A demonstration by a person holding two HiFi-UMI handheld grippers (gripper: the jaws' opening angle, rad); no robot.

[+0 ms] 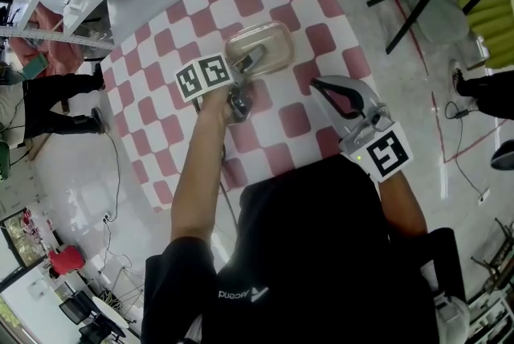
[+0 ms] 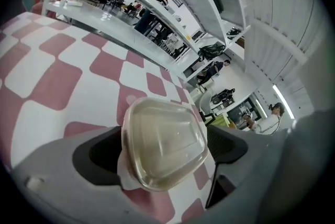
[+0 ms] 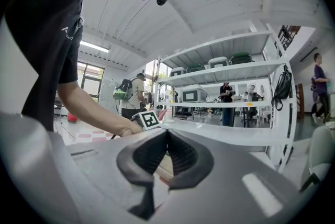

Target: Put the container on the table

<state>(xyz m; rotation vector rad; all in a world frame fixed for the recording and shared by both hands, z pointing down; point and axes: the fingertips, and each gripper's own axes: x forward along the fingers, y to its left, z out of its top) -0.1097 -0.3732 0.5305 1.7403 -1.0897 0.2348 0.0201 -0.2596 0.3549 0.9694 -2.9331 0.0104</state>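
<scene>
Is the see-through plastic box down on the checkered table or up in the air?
Down, it seems: the clear plastic container sits flat on the pink-and-white checkered table, between the open jaws of the left gripper.

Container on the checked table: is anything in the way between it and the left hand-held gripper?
No, nothing visible is in the way. The container sits on the table, right between the open jaws of the left hand-held gripper.

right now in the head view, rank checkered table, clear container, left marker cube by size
1. checkered table
2. clear container
3. left marker cube: close to the container, nearer the camera, so unsure
</scene>
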